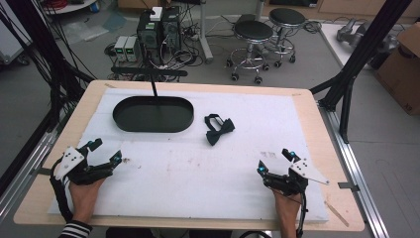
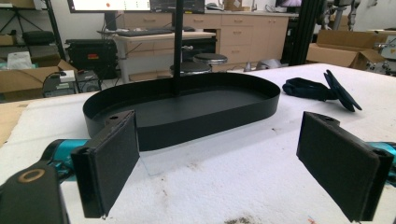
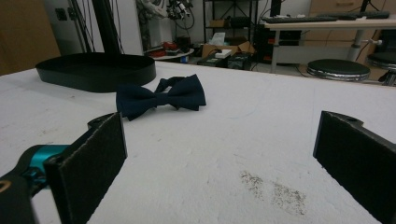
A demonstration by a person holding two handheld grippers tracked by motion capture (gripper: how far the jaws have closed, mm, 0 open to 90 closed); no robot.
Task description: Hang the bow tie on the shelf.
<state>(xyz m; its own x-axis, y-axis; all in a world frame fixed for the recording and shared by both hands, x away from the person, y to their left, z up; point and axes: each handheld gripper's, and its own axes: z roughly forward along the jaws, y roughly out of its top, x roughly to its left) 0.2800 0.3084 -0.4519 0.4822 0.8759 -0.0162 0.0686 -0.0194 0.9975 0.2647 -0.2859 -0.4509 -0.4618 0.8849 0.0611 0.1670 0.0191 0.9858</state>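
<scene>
**On the bench, nothing yet picked up**

On the white-padded bench (image 1: 198,183) the work looks barely begun. Taking the black oval tray (image 1: 152,114) as landmark: it sits empty at the far left of the pad, and the dark bow tie (image 1: 218,130) lies on the pad just to its right, apart from its rim. Judging by the layout, the tie still has to be grasped and laid in the tray. The left tool (image 1: 105,151) rests on the pad nearer than the tray, released, jaws wide and empty. The right tool (image 1: 275,160) sits nearer and well to the tray's right, likewise released. Beyond the tray stand computer boxes (image 1: 159,29) and two stools (image 1: 253,33). Small brown stains (image 1: 270,154) mark the pad.
</scene>
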